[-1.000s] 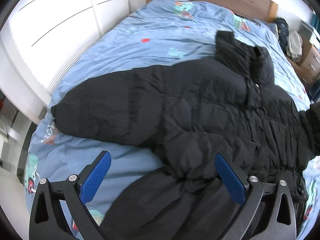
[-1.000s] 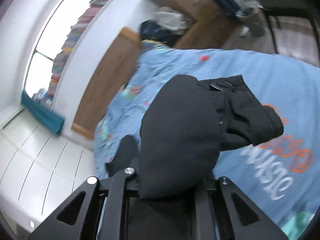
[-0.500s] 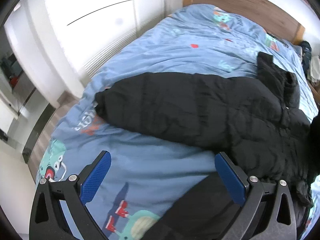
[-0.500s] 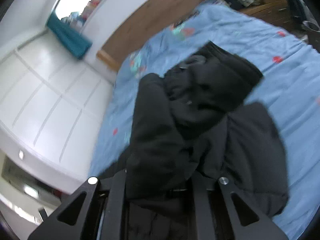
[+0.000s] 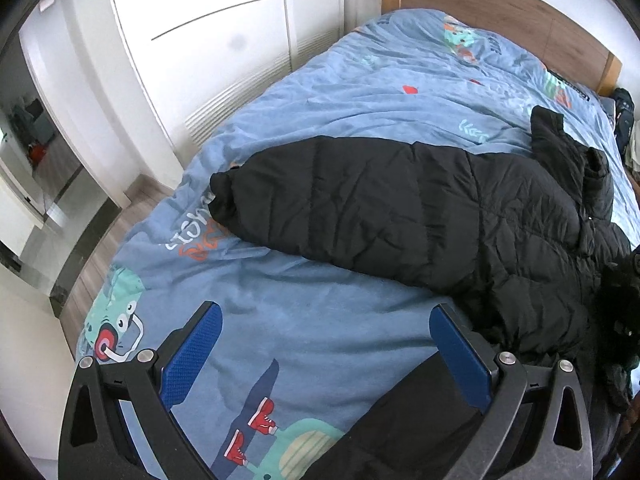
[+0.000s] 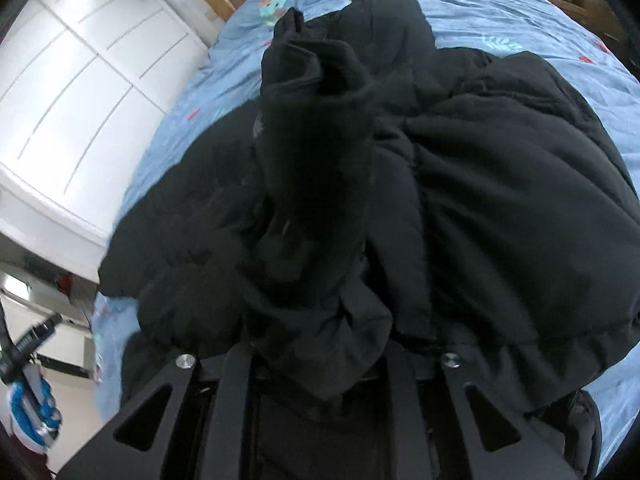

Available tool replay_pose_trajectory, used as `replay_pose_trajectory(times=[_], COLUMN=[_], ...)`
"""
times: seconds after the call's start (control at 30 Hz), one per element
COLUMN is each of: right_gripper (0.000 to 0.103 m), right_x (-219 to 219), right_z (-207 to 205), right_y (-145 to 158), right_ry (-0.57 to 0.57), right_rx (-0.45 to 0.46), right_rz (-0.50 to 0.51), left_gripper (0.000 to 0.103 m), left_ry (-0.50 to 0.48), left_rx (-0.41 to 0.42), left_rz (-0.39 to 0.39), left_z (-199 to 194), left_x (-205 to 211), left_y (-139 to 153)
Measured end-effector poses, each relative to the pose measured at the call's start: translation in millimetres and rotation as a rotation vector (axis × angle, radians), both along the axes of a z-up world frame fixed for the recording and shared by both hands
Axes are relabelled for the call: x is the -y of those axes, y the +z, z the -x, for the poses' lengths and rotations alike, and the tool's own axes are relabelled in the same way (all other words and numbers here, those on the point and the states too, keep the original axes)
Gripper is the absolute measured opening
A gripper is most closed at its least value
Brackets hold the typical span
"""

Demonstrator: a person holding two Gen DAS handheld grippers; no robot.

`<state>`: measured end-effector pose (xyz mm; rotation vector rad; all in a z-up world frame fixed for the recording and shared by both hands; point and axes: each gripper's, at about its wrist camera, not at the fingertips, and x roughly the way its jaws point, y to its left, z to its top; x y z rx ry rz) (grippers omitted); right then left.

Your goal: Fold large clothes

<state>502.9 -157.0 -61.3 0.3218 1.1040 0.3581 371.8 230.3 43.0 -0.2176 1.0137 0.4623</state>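
The left wrist view looks from above the bed's foot edge toward the headboard, while the right wrist view sits very near the black jacket, both sharing jacket, bed and white wardrobe.

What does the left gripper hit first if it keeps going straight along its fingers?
Probably the blue printed duvet: the open left gripper has bare bedding between its fingers. The black puffer jacket sleeve lies further on, beyond that patch. Height above the bed is unclear, so this is a rough guess.
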Motion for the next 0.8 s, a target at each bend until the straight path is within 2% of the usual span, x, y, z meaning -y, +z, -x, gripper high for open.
replay_pose_trajectory(times=[0.13,0.2,0.27,0.33,0.53,0.63,0.8], right_gripper=[0.023,0.03,0.045,0.048,0.049,0.049,0.049], right_x=[-2,-10,-19,-28,-25,-12,31], right_z=[-10,-12,-12,-4,15,23,21], right_y=[0,1,3,5,17,38,75], right_ry=[0.035,0.062,0.1,0.125,0.215,0.251,0.189], right_rx=[-0.002,0.004,0.013,0.018,-0.008,0.013,0.078], right_rz=[0.024,0.038,0.059,0.071,0.055,0.052,0.093], left_gripper=[0.102,0.102,0.102,0.102,0.102,0.102,0.102], left_ry=[-0.001,-0.016,-0.036,-0.064,-0.147,-0.215,-0.299], left_rx=[0.02,0.021,0.015,0.003,0.025,0.041,0.076], left_rz=[0.017,0.027,0.04,0.068,0.096,0.105,0.147], left_z=[-2,-5,-9,-15,-29,-45,-70], left_x=[7,14,22,32,65,96,148], left_y=[2,3,3,1,7,11,15])
